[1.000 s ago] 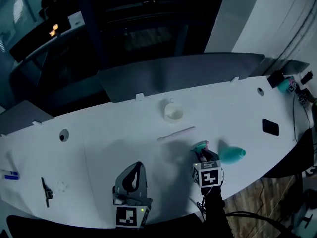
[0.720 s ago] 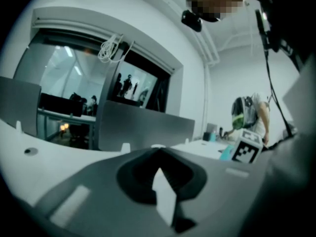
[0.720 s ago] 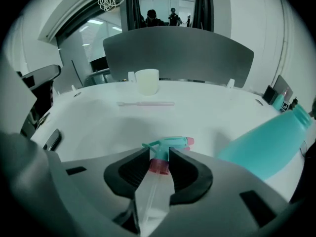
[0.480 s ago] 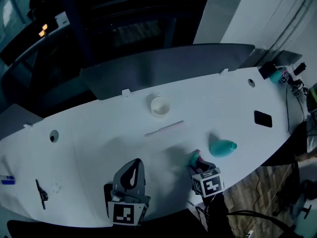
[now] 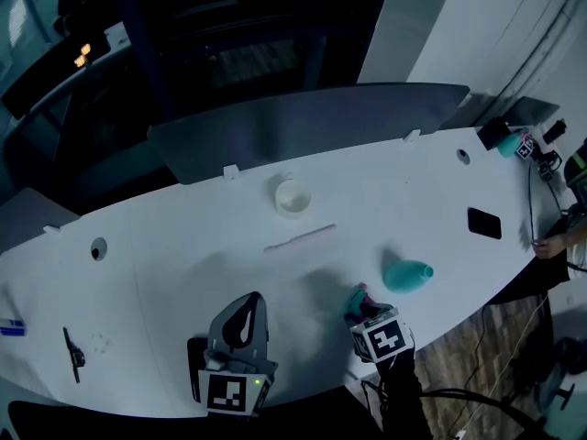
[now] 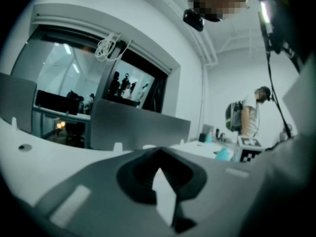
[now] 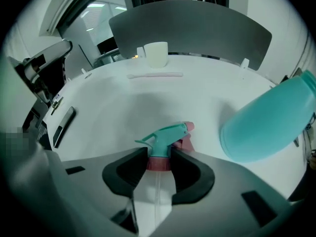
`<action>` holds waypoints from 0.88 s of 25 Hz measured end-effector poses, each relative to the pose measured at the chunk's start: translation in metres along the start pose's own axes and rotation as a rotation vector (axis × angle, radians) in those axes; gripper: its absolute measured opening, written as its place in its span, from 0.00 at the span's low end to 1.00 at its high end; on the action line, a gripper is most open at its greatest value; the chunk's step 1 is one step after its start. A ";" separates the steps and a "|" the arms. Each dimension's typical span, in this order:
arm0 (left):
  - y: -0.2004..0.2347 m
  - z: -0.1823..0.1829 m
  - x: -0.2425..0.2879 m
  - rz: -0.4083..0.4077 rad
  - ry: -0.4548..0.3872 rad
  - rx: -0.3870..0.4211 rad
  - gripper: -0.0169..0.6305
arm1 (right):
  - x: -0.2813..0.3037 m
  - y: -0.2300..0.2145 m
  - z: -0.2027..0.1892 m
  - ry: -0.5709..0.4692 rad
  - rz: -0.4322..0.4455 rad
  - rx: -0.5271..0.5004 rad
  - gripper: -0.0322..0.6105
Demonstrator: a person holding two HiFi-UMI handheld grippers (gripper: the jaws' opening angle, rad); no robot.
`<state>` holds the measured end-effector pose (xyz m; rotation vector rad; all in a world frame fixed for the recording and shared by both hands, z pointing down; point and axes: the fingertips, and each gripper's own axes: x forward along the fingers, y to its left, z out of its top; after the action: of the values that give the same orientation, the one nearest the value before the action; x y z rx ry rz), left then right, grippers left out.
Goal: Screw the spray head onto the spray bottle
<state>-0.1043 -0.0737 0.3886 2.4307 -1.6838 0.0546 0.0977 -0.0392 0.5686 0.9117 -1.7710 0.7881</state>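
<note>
**A:** Right gripper view first: what does the right gripper [image 7: 159,158] have?

**B:** The spray head [image 7: 166,134]. Its pink collar sits between the jaws, which stand about half apart and have just been opening. No gap shows on either side of the collar, so it looks held, if lightly. The teal nozzle points away from the gripper, and the thin dip tube runs back between the jaws.

**A:** And the spray bottle [image 7: 269,121]?

**B:** It lies on its side on the white table [image 7: 123,112], just beyond that gripper and to its right, apart from the head. Nothing holds it. In the head view its narrow end points away from the gripper.

**A:** The left gripper [image 5: 240,324]?

**B:** Its jaws are together on nothing, and it is off to the right gripper's left, well apart from both parts.

**A:** So how far along is it?

**B:** Barely begun, it seems. Head and bottle are separate, and no thread is engaged. The bottle has yet to be steadied, the collar brought to the neck and turned down.
</note>
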 end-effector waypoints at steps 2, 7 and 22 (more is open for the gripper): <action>-0.002 -0.002 0.000 -0.002 0.007 -0.002 0.03 | -0.011 0.004 0.012 -0.093 0.038 -0.007 0.26; -0.011 -0.007 0.008 -0.019 0.025 0.014 0.03 | -0.073 0.007 0.060 -0.594 0.149 0.066 0.26; -0.223 -0.052 0.089 -0.660 0.045 0.219 0.48 | -0.273 -0.070 0.029 -1.388 -0.133 0.113 0.26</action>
<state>0.1389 -0.0711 0.4229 2.9900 -0.8219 0.2060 0.2158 -0.0354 0.3113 1.8817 -2.7524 0.0569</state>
